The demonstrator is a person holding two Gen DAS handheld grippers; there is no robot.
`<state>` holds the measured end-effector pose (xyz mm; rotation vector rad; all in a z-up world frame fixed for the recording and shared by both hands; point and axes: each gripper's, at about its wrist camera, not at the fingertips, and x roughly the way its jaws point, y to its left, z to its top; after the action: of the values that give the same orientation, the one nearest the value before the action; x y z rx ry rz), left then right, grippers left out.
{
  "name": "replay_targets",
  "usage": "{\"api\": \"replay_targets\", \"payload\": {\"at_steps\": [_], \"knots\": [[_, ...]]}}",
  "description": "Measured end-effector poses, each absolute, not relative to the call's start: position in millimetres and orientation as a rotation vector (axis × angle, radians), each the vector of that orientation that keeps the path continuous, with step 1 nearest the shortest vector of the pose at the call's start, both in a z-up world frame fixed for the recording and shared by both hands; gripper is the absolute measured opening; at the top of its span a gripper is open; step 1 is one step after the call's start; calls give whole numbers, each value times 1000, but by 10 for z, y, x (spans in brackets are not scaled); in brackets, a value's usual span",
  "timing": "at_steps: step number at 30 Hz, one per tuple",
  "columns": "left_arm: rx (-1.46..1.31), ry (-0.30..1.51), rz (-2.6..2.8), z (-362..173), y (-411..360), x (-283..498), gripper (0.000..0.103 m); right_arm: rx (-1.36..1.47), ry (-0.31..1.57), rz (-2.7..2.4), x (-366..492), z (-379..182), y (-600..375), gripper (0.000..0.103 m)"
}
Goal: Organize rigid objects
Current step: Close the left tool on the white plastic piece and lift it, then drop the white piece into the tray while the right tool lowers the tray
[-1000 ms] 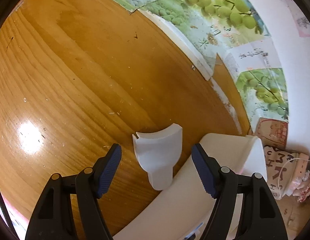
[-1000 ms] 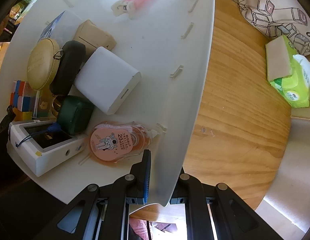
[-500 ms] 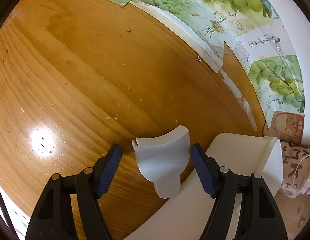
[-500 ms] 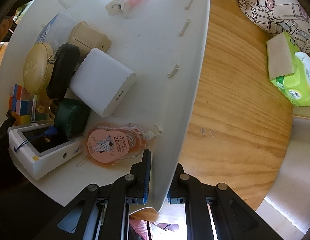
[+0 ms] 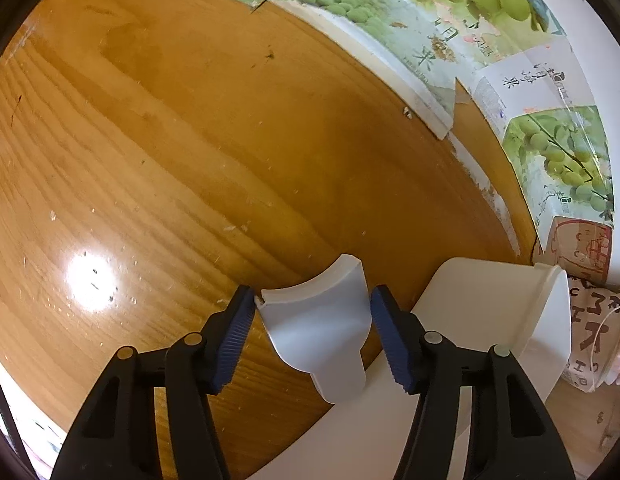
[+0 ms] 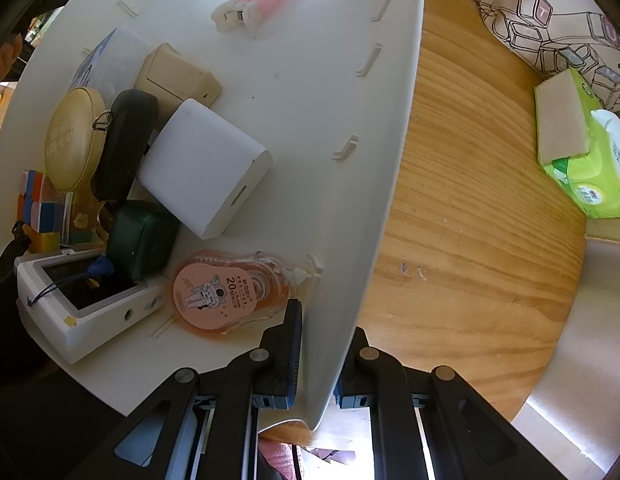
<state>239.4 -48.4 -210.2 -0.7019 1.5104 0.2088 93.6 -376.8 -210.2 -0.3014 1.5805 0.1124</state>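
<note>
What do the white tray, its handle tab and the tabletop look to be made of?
White tray: likely moulded plastic, matt, with raised ribs. Handle tab: same smooth white plastic, one-piece curve. Tabletop: wood or wood veneer, glossy varnish, showing grain lines and a lamp glare.

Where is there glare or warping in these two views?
Left wrist view: a bright glare spot on the table, whose grain bows with the fisheye. Right wrist view: no hard glare, the tray edge curves strongly, and dark corners frame both views.

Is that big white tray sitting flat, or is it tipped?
Tipped. The white tray is gripped at its rim by the right gripper, and its contents have piled up along one side.
</note>
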Motion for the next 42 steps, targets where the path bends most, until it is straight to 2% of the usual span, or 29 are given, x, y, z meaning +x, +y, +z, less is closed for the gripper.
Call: {"api": "replay_targets", "payload": {"at_steps": [13, 15, 17, 22, 24, 26, 31, 38, 42], "knots": [[-785, 1601, 196, -2202, -331, 1985, 63, -292, 1553, 115, 831, -2071, -3805, 13], [-767, 1610, 206, -2190, -320, 1854, 63, -288, 1543, 107, 822, -2054, -3826, 18], [-747, 1614, 220, -2172, -304, 1740, 63, -288, 1532, 89, 810, -2041, -3853, 28], [-726, 1603, 231, -2056, -241, 1469, 63, -254, 1498, 48, 749, -2000, -3958, 42], [-711, 1579, 239, -1933, -233, 1319, 63, -238, 1484, 34, 720, -1977, -4000, 47], [-693, 1548, 238, -1782, -264, 1197, 63, -227, 1474, 12, 690, -1951, -4040, 58], [-622, 1429, 224, -1313, -231, 1057, 62, -216, 1427, -66, 614, -1829, -4098, 77], [-533, 1170, 128, -631, -305, 904, 62, -209, 1363, -98, 535, -1651, -4125, 82], [-471, 1062, 44, -435, -465, 913, 62, -186, 1310, -106, 517, -1505, -4141, 82]]}}
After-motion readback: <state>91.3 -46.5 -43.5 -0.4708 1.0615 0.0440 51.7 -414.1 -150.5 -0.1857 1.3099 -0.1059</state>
